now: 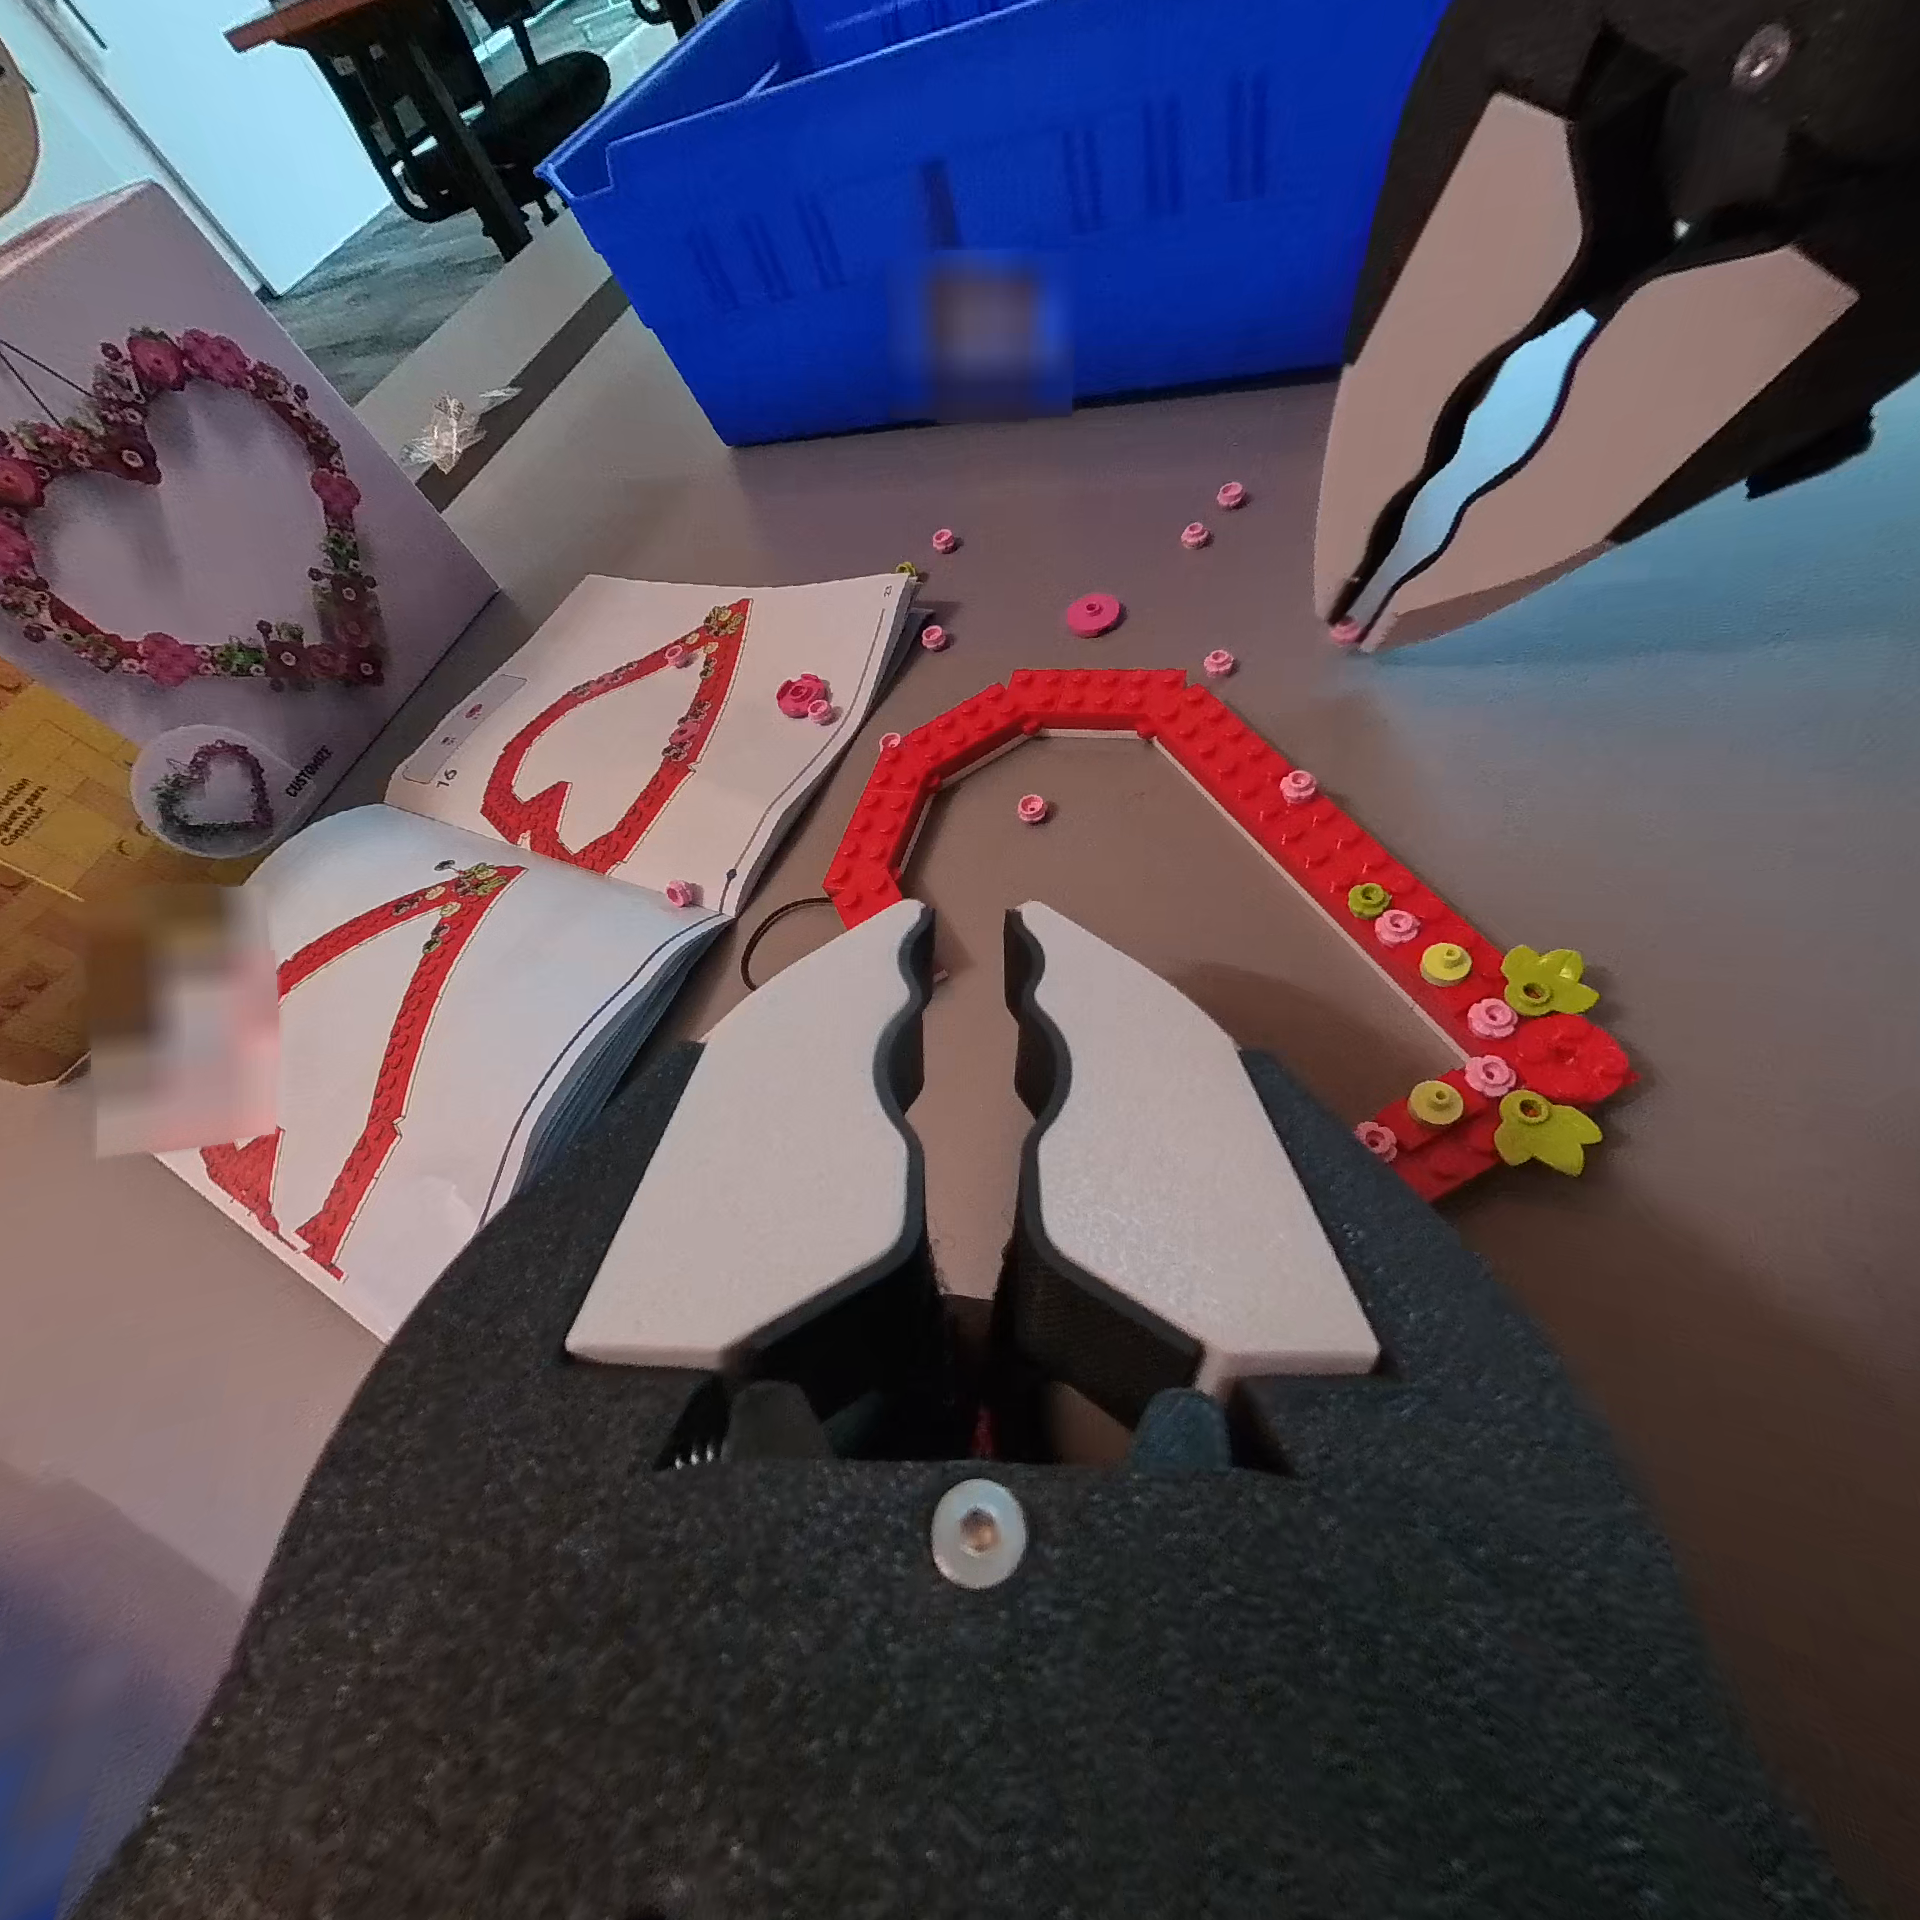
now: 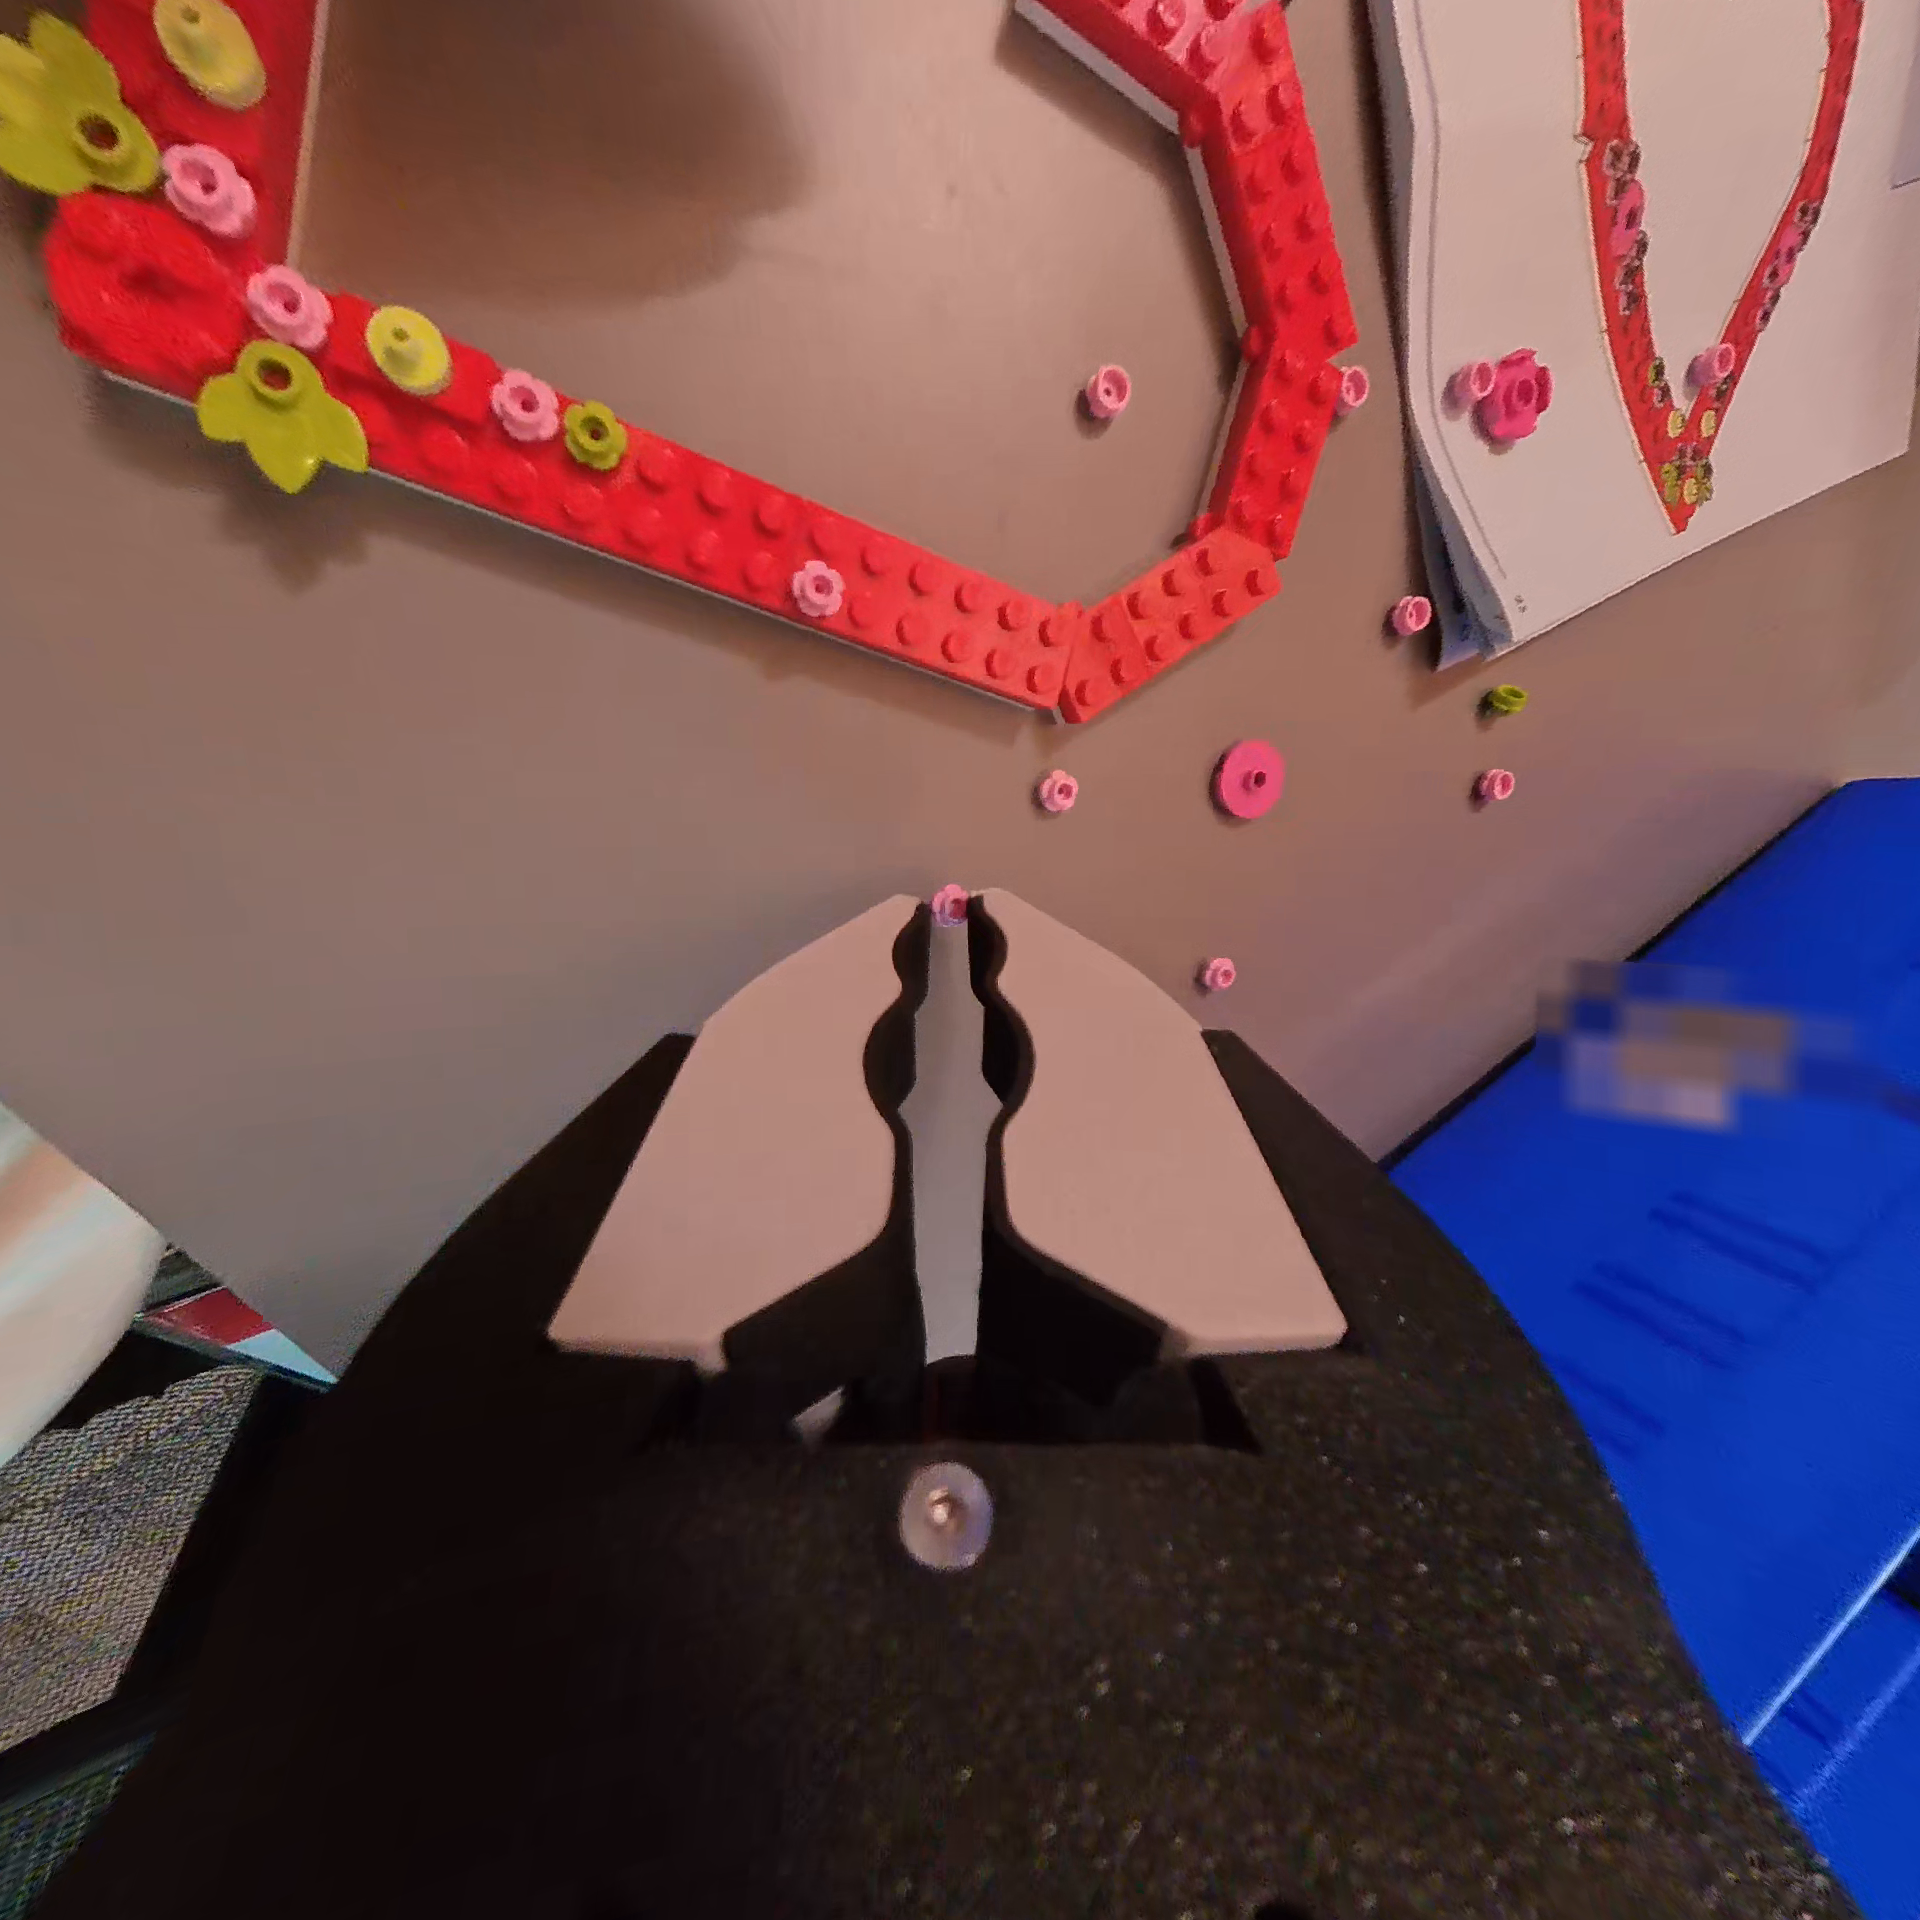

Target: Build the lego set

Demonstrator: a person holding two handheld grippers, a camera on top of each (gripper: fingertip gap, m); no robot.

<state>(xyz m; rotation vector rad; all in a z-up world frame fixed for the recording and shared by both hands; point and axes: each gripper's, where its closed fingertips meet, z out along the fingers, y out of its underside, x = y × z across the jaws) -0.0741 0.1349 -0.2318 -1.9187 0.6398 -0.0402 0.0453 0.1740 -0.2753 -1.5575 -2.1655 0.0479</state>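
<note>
Fingers point(image 2: 1091, 1049) pinch pink flower stud point(image 2: 950, 906); blue bin point(image 2: 1714, 1299) beside.

The right gripper point(image 2: 949, 906) is pinching a small pink flower stud point(image 2: 950, 904) at its fingertips, just short of the red heart frame point(image 2: 935, 613). Loose pink studs are lying beside that frame.

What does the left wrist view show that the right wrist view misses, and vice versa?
Left only: the set's box, the left claw open above the table, and the right claw seen from outside.
Right only: carpet past the table edge, and the stud seen close up.
Both: the red frame, booklet, blue bin, and right claw pinching a pink stud.
</note>
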